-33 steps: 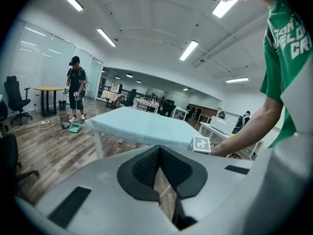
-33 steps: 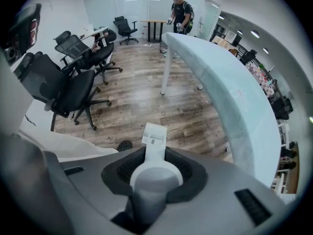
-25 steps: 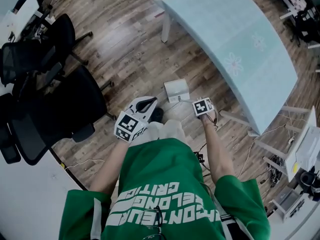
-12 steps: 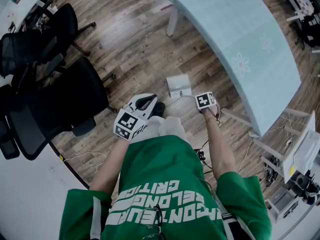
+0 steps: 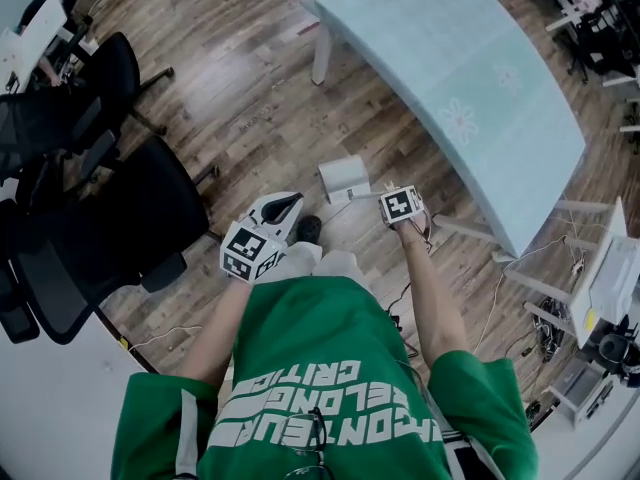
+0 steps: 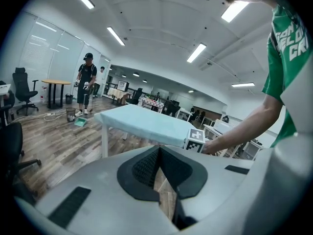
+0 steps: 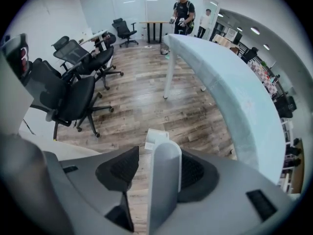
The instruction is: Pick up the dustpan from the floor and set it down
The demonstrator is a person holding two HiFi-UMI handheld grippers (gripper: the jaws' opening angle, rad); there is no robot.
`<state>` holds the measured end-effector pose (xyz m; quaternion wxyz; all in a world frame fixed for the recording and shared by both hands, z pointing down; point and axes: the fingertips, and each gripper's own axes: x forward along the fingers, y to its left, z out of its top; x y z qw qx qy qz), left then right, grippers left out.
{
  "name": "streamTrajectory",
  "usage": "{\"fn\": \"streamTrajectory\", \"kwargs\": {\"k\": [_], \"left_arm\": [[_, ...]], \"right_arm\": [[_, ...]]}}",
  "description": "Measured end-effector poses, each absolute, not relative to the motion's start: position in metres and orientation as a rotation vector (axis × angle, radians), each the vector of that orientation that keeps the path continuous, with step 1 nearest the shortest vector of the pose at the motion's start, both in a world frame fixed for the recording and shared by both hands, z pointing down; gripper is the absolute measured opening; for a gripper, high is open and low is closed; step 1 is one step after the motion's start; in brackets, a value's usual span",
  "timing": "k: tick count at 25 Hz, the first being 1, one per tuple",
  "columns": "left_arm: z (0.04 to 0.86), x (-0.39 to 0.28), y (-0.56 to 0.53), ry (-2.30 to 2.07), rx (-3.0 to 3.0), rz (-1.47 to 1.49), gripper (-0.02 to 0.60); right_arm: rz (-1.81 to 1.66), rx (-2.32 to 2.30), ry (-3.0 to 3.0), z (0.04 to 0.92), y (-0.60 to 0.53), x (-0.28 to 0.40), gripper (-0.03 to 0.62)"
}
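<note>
White dustpan [image 5: 343,177] sits on wood floor [image 5: 250,118] beside long edge of bench [image 5: 470,78]. Its handle [image 7: 164,180] stands upright between opening jaws of right gripper [image 7: 155,168]. Left gripper [image 6: 159,153] closed, empty. Risk: freed handle may topple or catch a pad.

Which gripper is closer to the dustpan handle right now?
Right. The dustpan handle stands between the fingers of the right gripper, which are opening. The left gripper is off to the dustpan's left, not touching it, fingers together and empty.
</note>
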<state>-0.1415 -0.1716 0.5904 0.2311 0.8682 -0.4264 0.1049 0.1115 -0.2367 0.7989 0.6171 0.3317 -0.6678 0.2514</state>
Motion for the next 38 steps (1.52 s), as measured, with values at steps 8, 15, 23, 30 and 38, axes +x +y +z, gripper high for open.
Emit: {"fn": "streamTrajectory", "kwargs": {"k": [8,15,23,30,38], "left_arm": [[0.568,-0.106,-0.158,-1.124,2.453,0.243,0.002],[0.544,-0.063,-0.127,-1.12,2.468,0.188,0.002],[0.51,0.005,-0.071,-1.073,2.58,0.156,0.002],[0.495,0.049,-0.009,-1.043,2.605,0.152,0.002],[0.495,0.073,0.055,-1.022,2.618,0.197,0.002]], "right_arm": [[0.55,1.004,-1.826,0.708,-0.209,0.127,0.218],[0.496,1.251,-2.051,0.614,-0.144,0.167,0.21],[0.52,1.488,-2.096,0.55,-0.049,0.229,0.015],[0.477,1.525,-2.214,0.511,0.03,0.251,0.008],[0.404,1.511,-2.304,0.495,0.093,0.252,0.008]]}}
